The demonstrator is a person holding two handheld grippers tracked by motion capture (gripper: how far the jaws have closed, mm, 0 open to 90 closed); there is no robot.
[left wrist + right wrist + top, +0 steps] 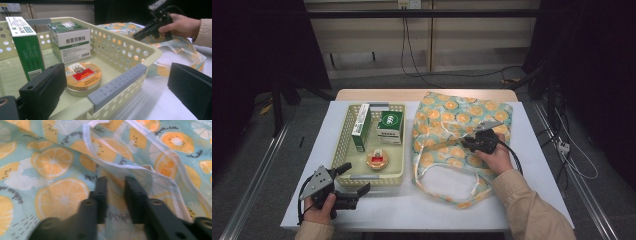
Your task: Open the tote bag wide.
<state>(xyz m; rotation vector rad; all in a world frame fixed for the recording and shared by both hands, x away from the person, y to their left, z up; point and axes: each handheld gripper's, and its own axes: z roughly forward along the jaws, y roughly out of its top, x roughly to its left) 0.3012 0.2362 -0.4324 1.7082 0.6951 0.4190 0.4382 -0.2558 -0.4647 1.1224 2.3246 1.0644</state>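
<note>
- Right gripper view: the right gripper [115,185] is resting on the fruit-print bag [57,165], jaws nearly together with a fold of fabric between; whether they are pinching it I cannot tell, though probably working to open the mouth
- The left gripper [354,180] is waiting with jaws wide apart, left of the bag, at the basket [343,135] corner
- The round tin [83,76] and two boxes [71,40] are sitting inside, the basket wall standing between them and the bag
</note>
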